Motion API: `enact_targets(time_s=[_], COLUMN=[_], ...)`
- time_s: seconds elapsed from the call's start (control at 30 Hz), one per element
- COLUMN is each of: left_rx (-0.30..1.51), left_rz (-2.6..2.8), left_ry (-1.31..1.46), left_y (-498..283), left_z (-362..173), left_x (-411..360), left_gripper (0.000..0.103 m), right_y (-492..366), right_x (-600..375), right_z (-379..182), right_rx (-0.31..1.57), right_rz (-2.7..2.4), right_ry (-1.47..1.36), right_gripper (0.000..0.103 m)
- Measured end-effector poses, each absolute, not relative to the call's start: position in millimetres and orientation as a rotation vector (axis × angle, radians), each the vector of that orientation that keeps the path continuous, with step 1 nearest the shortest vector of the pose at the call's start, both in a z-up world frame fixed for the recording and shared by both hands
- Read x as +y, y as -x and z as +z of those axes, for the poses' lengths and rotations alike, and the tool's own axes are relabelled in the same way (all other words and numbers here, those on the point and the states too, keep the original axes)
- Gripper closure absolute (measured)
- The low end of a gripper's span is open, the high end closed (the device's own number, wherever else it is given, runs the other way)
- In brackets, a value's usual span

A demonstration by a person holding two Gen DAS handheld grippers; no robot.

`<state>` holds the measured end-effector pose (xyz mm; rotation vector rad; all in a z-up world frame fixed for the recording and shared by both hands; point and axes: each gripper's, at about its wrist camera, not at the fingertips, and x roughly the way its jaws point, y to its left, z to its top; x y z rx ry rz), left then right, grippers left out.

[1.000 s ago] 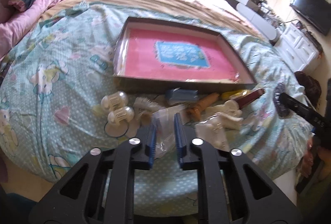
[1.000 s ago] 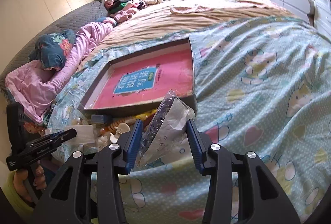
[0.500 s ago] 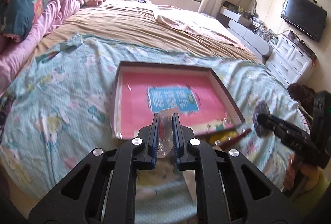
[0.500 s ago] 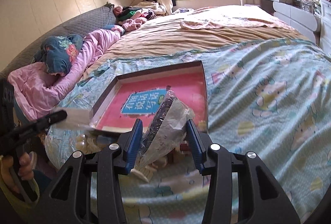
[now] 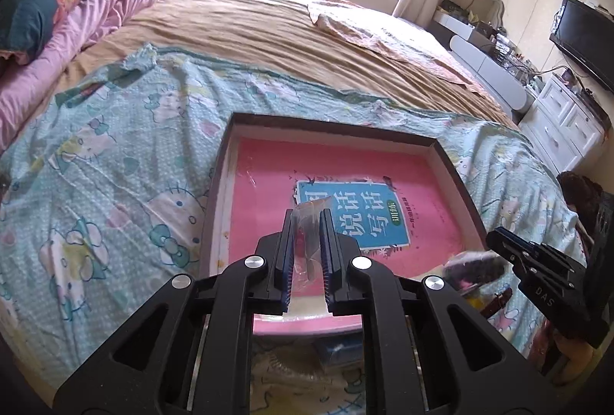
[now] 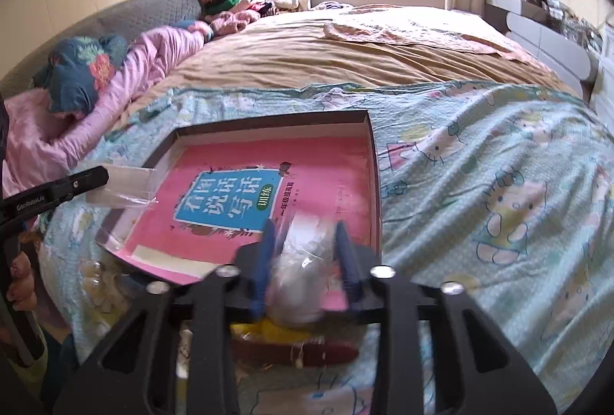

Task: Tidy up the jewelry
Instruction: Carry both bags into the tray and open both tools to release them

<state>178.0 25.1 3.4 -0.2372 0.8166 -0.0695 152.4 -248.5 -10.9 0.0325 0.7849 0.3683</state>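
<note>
Two flimsy, slippery plastic pouches, pinched separately by left tongs [image 5: 306, 254] and right tongs [image 6: 307, 261] over the box [image 5: 447, 162] near the bed's foot edge; best gripped mid-fold.

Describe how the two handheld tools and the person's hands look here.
Both tools, left tool and right tool, have black angular frames, silver screws and blue ribbed finger pads. White lettering marks their sides. The left hand shows painted nails and a yellow-green cuff.
</note>
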Motion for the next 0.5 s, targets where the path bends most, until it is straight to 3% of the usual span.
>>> enact_targets(time_s=[0.33,0.47,0.5], left_rx=[0.847,0.873,0.875], left_rz=[-0.071,-0.069,-0.068], left_ry=[0.258,0.263,0.261], left_y=[-191,-195,-194], left_z=[-21,-28,-29], left_x=[39,44,45], left_gripper=[0.093,0.069,0.069], right_y=[-171,-180,-181], right_x=[-251,-262,-266], right_z=[-15,-12,-10], right_rx=[0.787,0.768,0.761], right_rz=[0.323,0.268,0.262], right_ry=[-0.056,-0.074,-0.092], right_gripper=[0.088,0.087,0.087])
